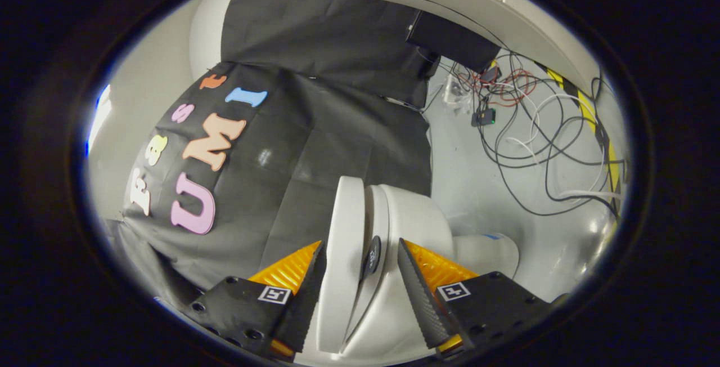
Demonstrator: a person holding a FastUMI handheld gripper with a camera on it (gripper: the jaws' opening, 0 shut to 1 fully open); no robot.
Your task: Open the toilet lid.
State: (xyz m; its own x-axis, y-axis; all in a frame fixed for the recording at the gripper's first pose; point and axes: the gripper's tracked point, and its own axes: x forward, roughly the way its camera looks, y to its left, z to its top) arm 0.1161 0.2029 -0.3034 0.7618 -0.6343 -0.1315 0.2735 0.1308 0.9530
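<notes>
1. where the black cloth wall (315,147) hangs on the left, it drops behind the toilet and the left finger (306,294) of the tongs (360,291).
2. between the two fingers stands the toilet lid (344,254), a white slab seen edge-on, with the seat (379,215) just beside it on the right and a narrow gap between them.
3. a small dark oval pad (371,257) sits in that gap.
4. the tongs are apart, one finger on each side of the lid and seat; whether either finger touches cannot be told.
5. right of the right finger (419,294) the white bowl (427,226) bulges out.
6. farther right, loose cables (534,136) lie tangled on the pale floor (478,187), near a yellow-and-black striped strip (588,111).
</notes>
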